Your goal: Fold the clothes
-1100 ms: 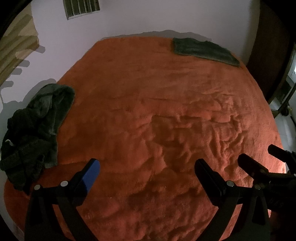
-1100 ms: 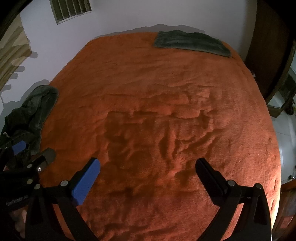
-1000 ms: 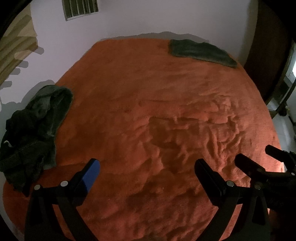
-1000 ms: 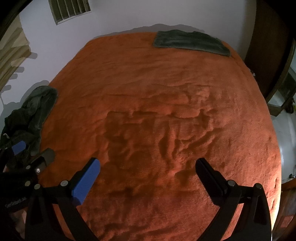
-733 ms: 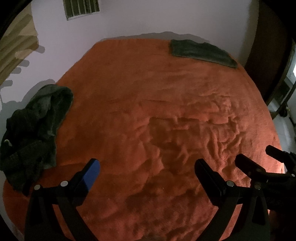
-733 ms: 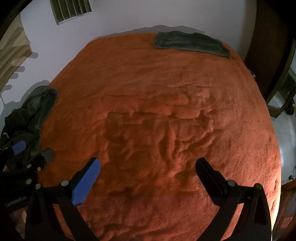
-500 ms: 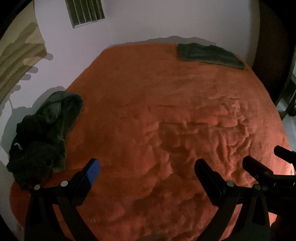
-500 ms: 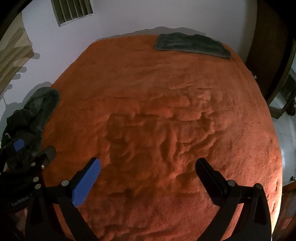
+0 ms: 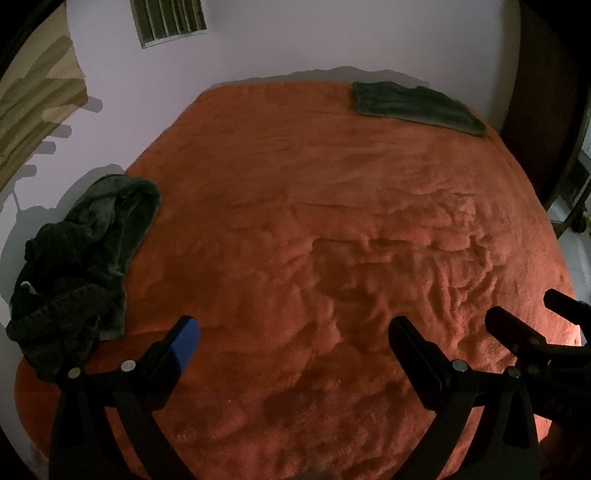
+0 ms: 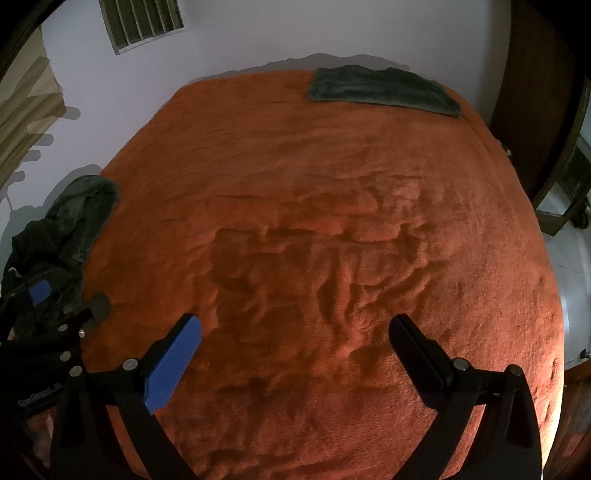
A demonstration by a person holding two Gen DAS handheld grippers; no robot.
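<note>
A crumpled pile of dark green-grey clothes (image 9: 79, 254) lies at the left edge of the orange bed (image 9: 295, 206); it also shows in the right wrist view (image 10: 70, 218). A folded dark green garment (image 9: 415, 105) lies flat at the far right corner, also in the right wrist view (image 10: 384, 90). My left gripper (image 9: 293, 338) is open and empty above the bed's near part, right of the pile. My right gripper (image 10: 295, 334) is open and empty above the near middle of the bed.
A white wall with a vent (image 9: 168, 20) stands behind the bed. A dark wooden door (image 10: 539, 92) and a caster-footed frame (image 10: 569, 206) stand at the right. The left gripper shows at the right view's left edge (image 10: 55, 306).
Both views have shifted slightly; the left gripper has turned a little so the clothes pile and the folded garment sit further right in its view. Both grippers stay open and empty.
</note>
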